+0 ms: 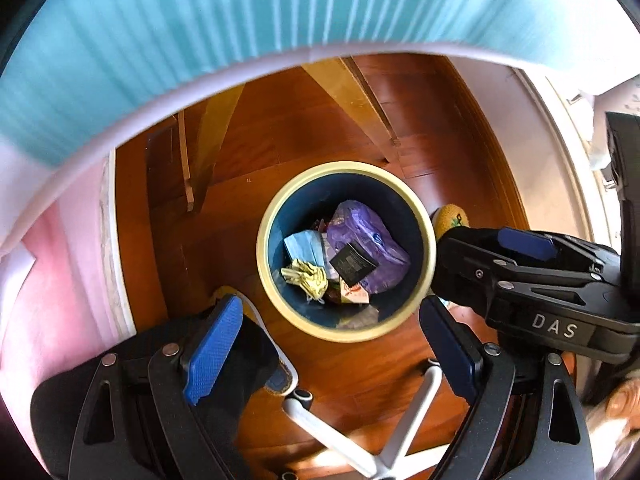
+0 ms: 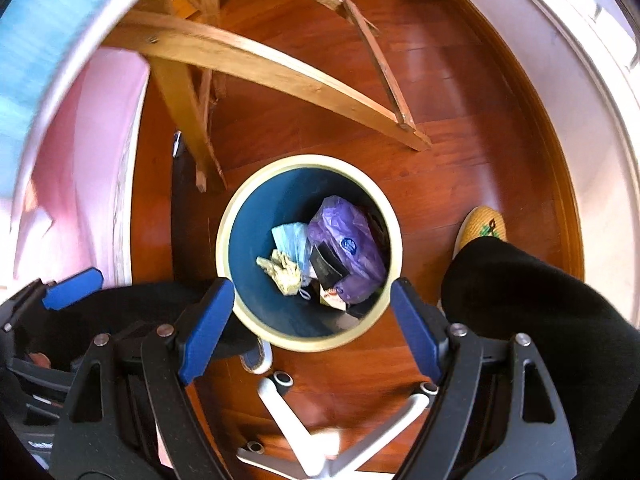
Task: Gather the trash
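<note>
One round bin [image 1: 425, 216] with a cream rim and dark blue inside stands on the wooden floor. Inside it lie one crumpled purple plastic bag [image 1: 370, 236], one pale blue face mask [image 1: 306, 245], one yellowish crumpled wrapper [image 1: 308, 276] and one small black card [image 1: 352, 261]. Two black grippers with blue pads show, one [image 1: 332, 340] nearer, one [image 1: 472, 268] beside it. One yellow woven slipper [image 2: 482, 226] is clear in view.

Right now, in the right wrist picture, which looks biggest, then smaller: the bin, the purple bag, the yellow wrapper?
1. trash bin, biggest.
2. purple bag, inside it.
3. crumpled yellow wrapper, smallest, beside a light blue bag of similar size.
</note>
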`<state>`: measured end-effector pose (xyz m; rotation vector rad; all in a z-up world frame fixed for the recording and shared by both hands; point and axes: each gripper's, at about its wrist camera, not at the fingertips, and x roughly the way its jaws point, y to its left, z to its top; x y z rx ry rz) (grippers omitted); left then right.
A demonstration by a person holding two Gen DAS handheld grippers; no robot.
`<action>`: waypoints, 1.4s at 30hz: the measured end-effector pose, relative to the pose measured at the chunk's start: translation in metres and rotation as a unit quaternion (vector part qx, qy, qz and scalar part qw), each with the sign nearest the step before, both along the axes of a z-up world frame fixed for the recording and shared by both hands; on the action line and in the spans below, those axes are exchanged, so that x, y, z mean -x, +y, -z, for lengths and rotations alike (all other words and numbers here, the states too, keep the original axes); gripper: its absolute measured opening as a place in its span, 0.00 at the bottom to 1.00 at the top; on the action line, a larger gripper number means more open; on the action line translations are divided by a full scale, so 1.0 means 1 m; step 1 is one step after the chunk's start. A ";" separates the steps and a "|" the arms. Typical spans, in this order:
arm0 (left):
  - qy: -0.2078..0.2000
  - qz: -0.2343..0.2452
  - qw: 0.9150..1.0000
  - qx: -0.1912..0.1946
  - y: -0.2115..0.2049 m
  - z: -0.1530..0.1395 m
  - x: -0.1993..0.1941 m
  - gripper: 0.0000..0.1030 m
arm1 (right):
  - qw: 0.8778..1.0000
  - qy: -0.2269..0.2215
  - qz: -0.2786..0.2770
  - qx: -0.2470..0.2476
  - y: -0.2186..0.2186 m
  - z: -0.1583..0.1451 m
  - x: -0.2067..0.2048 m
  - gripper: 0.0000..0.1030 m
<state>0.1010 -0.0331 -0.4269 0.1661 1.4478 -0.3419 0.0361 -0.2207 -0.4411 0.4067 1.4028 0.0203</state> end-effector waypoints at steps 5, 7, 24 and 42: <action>-0.027 0.005 1.000 0.001 0.010 -0.038 0.018 0.89 | 0.999 -0.027 -0.044 0.014 0.009 -0.036 0.008 0.76; -0.046 0.003 0.999 -0.003 0.015 -0.055 0.022 0.89 | 0.998 -0.039 -0.049 0.013 0.010 -0.053 0.011 0.76; -0.198 -0.056 0.978 0.035 0.040 -0.242 0.026 0.89 | 0.977 -0.182 -0.096 0.058 0.033 -0.233 0.026 0.76; -0.309 -0.129 0.942 0.033 0.050 -0.353 0.061 0.89 | 0.953 -0.297 -0.044 0.037 0.031 -0.362 0.057 0.76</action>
